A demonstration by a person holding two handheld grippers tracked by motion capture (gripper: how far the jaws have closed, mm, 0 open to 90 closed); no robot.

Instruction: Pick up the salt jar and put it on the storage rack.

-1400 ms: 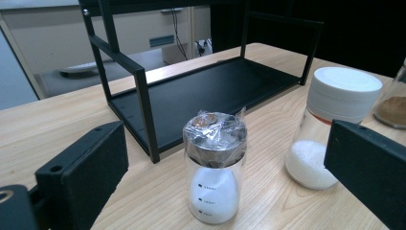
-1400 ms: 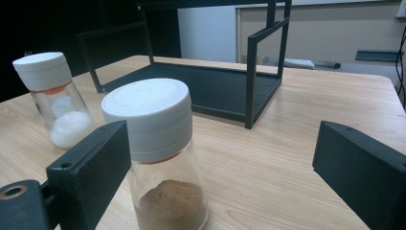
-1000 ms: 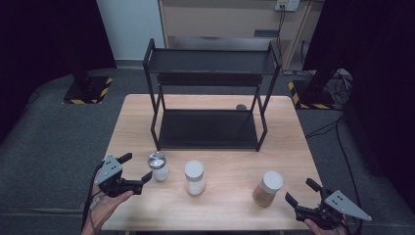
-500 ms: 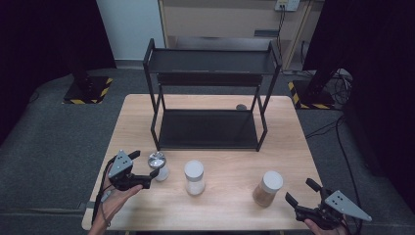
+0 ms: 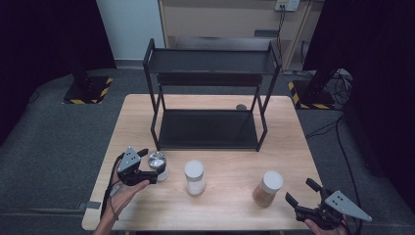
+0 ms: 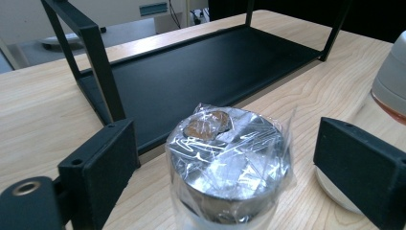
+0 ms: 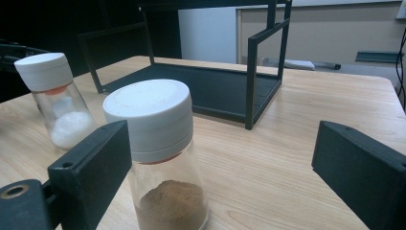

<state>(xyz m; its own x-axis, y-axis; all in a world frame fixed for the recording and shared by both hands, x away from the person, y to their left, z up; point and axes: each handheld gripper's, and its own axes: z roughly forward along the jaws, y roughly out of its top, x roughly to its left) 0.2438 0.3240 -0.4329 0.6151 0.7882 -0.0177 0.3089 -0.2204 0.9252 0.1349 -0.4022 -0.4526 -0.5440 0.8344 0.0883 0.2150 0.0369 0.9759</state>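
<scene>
Left gripper view: plastic wrap on silver-lidded jar (image 6: 230, 158), left claw (image 6: 230, 191) closing around, ungripped.

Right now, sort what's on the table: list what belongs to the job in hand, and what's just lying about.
In the job:
- silver-capped, plastic-wrapped jar, between the left hand-held gripper's closing jaws, not yet pressed
- black two-tier metal rack
- white-capped jar of brown powder
- white-capped jar of white grains

Lying about:
- small dark round thing behind the rack

Grey carpet floor (image 5: 58, 142), white wall (image 5: 129, 24), black curtains (image 5: 44, 39) either side.
</scene>
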